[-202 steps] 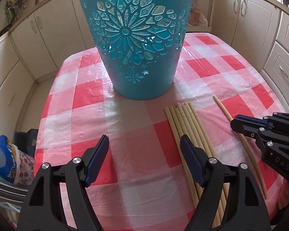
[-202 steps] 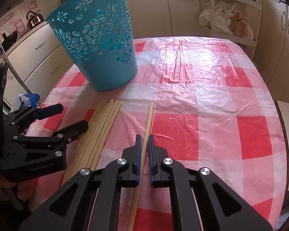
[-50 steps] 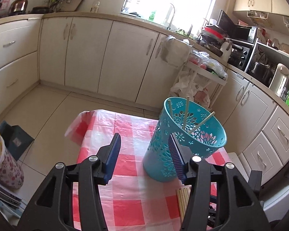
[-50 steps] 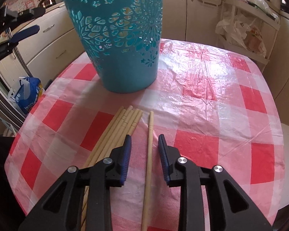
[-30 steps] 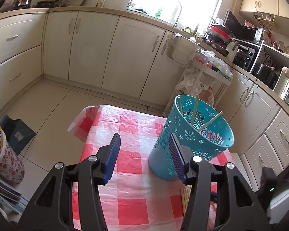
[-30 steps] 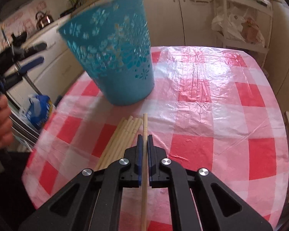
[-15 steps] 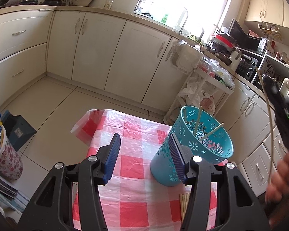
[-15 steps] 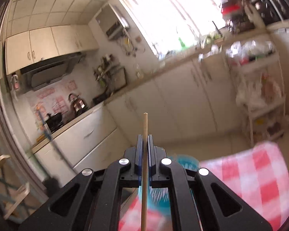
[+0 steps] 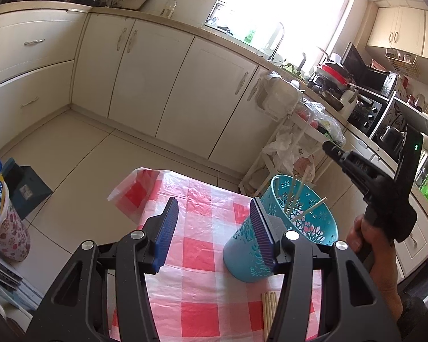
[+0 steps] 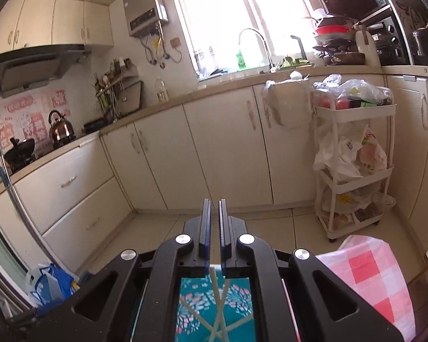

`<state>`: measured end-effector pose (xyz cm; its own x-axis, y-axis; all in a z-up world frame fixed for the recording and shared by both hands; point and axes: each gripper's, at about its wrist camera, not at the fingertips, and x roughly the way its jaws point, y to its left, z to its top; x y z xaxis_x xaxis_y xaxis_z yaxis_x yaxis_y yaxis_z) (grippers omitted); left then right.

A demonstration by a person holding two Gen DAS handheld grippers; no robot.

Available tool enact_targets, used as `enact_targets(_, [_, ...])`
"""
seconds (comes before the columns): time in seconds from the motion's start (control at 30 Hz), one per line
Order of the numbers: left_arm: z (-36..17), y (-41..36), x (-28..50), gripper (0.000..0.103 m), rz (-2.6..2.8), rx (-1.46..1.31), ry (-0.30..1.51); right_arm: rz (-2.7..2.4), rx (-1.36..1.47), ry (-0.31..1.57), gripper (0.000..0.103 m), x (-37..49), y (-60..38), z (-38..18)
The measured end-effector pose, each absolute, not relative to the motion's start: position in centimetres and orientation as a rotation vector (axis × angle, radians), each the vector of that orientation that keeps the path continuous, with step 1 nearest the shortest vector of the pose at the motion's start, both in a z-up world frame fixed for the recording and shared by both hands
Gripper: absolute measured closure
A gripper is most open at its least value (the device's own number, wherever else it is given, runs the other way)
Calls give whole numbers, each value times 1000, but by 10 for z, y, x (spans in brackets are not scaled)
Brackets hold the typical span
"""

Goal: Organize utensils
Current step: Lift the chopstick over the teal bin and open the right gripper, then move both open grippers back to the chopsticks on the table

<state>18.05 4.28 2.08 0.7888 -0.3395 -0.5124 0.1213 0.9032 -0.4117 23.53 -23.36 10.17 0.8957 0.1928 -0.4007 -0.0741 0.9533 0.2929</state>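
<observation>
My left gripper (image 9: pixel 214 229) stands open and empty, high above the red-checked table (image 9: pixel 199 285), with the teal cut-out basket (image 9: pixel 242 259) just behind its right finger. Several chopsticks (image 9: pixel 292 193) stand in the basket, and a bundle of loose chopsticks (image 9: pixel 268 307) lies on the cloth in front of it. A hand (image 9: pixel 368 245) holds my right gripper (image 9: pixel 328 148) above the basket. In the right wrist view that gripper (image 10: pixel 212 201) is shut. A pale chopstick (image 10: pixel 215 285) shows under the base of its pads and hangs down into the basket (image 10: pixel 191 307).
A white trolley (image 10: pixel 353 171) loaded with plastic bags stands against the cabinets beyond the table's far edge. On the floor to the left are a blue bag (image 10: pixel 51 285) and a flowered bin (image 9: pixel 5 236). Cream cabinets line the walls, and tiled floor lies between them and the table.
My right gripper has tipped from pointing upward to looking level over the basket. Its chopstick, which stuck up past the fingertips, now hangs below the jaws. The left gripper has stayed open.
</observation>
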Motion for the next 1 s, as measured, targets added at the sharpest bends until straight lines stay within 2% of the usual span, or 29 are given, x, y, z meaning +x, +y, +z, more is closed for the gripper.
enact_targets(0.17, [19, 44, 180, 53, -244, -372, 622, 179, 262, 442, 86, 205, -240, 106])
enact_targets(0.3, [17, 43, 182, 53, -234, -374, 633, 216, 254, 447, 76, 147, -253, 107])
enact_targets(0.43, [14, 39, 182, 52, -230, -359, 648, 237, 183, 650, 77, 102, -251, 57])
enact_targets(0.6, [9, 31, 180, 52, -226, -328, 660, 261, 157, 899, 87, 84, -240, -24])
enact_targets(1.0, [2, 20, 181, 51, -236, -280, 698, 222, 81, 973, 87, 94, -228, -62])
